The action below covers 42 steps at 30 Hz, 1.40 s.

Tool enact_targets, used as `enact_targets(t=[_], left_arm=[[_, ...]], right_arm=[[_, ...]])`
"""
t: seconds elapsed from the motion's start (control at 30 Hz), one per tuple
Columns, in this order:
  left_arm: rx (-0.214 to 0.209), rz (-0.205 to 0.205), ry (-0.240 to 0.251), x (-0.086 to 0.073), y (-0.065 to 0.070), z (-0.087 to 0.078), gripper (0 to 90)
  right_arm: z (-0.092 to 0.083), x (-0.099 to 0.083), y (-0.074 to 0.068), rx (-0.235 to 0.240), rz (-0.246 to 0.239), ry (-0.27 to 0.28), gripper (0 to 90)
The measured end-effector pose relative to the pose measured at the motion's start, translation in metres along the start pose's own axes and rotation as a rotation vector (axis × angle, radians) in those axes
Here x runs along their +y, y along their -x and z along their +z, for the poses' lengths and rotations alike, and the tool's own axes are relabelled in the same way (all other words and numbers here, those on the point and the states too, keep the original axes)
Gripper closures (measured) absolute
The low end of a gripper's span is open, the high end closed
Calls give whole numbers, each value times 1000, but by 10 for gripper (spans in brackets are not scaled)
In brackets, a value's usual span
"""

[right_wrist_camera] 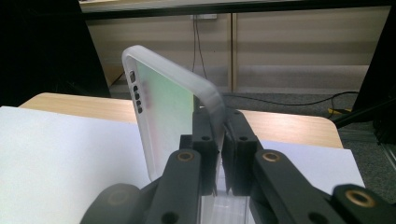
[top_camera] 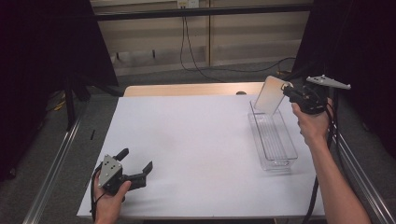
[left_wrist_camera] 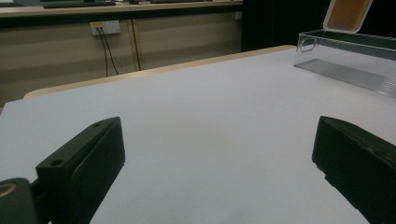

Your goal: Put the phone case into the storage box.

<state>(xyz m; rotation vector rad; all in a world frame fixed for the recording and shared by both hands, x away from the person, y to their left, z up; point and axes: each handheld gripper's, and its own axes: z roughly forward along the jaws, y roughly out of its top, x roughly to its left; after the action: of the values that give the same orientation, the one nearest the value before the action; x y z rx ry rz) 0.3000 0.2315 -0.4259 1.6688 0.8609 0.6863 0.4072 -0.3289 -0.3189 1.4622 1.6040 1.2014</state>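
Note:
A frosted, translucent phone case [top_camera: 271, 94] hangs tilted over the far end of a long clear plastic container [top_camera: 273, 137] at the table's right. My right gripper [top_camera: 286, 89] is shut on the case's edge. In the right gripper view the case [right_wrist_camera: 163, 112] stands edge-on, pinched between the black jaws of the right gripper [right_wrist_camera: 218, 135], with a bit of the clear container [right_wrist_camera: 224, 207] below. My left gripper [top_camera: 135, 160] rests open at the near left corner, nothing between its fingers. From the left gripper [left_wrist_camera: 219, 154] the container [left_wrist_camera: 345, 51] and the case [left_wrist_camera: 346, 13] lie far off at the upper right.
A white sheet [top_camera: 187, 140] covers the wooden table [top_camera: 187, 88]. Metal rails [top_camera: 51, 172] run along both sides, with black curtains beyond. Cables [top_camera: 187, 42] hang at the back wall.

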Motion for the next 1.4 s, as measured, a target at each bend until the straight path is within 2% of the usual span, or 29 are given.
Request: enact_targets(t=[0.27, 0.6, 0.83, 1.0, 1.13, 1.4], left_arm=[[9, -6, 1, 0, -3, -2, 26], [-6, -2, -4, 0, 1, 3, 26], [1, -5, -7, 0, 0, 2, 26], [-2, -8, -14, -1, -1, 2, 25], [-10, -3, -18, -1, 0, 3, 25], [-9, -2, -24, -1, -1, 2, 24]], right_arm=[[4, -3, 1, 5, -23, -11, 848], [10, -8, 1, -20, -60, -24, 848], [14, -9, 2, -22, -75, -22, 848], [18, -10, 3, -28, -77, -27, 848], [23, -11, 1, -36, -98, -18, 848], [34, -15, 0, -45, -120, -36, 848]])
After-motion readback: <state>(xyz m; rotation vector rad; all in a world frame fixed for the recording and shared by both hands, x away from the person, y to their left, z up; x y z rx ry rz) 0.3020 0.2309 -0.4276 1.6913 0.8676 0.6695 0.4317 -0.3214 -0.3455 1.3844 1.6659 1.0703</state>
